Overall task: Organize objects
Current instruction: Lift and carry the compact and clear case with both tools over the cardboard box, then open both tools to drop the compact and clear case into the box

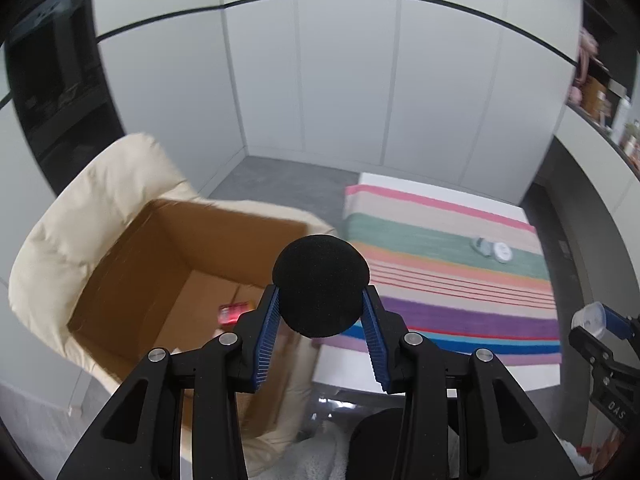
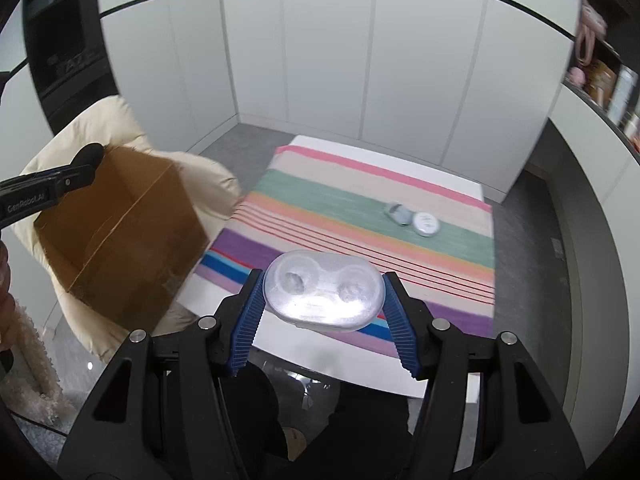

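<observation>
Two grippers are each closed on something. The left gripper (image 1: 320,300) clamps a black foam ball (image 1: 320,286) between its blue ribbed fingers (image 1: 267,336), holding it above the near right corner of the open cardboard box (image 1: 160,264). That box sits on a cream padded cushion (image 1: 80,220), and a small red item (image 1: 232,312) lies on the box floor. The right gripper (image 2: 324,300) grips a clear plastic case (image 2: 324,290) with two round wells, squeezed at its two ends, and hangs to the right of the box, over the near edge of the striped cloth (image 2: 360,232). The cloth covers a white table (image 2: 300,344) standing just beside the box. Farther from the box, on the cloth's green stripe, a round white-lidded tin (image 2: 427,224) and a small grey object (image 2: 397,213) lie touching or nearly so; blur hides which. In the left wrist view the right gripper shows at the far right edge, well apart from the box.
</observation>
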A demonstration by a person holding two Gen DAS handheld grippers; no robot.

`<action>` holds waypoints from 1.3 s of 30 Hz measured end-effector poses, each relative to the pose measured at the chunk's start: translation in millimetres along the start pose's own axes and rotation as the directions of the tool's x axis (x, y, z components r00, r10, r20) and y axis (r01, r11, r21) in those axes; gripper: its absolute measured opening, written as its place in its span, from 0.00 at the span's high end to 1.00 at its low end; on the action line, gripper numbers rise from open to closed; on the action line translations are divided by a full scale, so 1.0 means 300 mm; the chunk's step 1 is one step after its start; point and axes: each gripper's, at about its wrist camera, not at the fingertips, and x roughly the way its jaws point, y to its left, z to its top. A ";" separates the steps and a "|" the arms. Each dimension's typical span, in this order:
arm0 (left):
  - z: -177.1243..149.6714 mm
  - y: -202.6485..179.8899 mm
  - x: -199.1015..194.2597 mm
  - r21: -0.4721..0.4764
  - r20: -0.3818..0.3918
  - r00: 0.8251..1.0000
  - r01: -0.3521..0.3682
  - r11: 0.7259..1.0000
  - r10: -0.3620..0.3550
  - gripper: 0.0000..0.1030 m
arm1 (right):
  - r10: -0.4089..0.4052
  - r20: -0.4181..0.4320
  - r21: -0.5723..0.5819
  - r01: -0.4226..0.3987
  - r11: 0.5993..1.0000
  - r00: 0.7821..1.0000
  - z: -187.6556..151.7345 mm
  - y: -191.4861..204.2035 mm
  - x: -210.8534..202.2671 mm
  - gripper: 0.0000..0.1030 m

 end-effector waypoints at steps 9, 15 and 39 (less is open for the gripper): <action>-0.030 0.237 0.056 -0.122 -0.052 0.995 -0.094 0.988 0.088 0.60 | 0.092 -0.034 -0.123 -0.096 0.988 0.995 0.067 0.226 0.114 0.41; -0.071 0.399 0.099 -0.190 -0.111 0.983 -0.165 0.968 0.146 0.59 | 0.165 -0.064 -0.215 -0.175 0.961 0.984 0.108 0.420 0.201 0.41; -0.162 0.691 0.259 -0.280 -0.310 0.934 -0.270 0.921 0.180 0.59 | 0.323 -0.200 -0.430 -0.379 0.819 0.925 0.160 0.997 0.470 0.41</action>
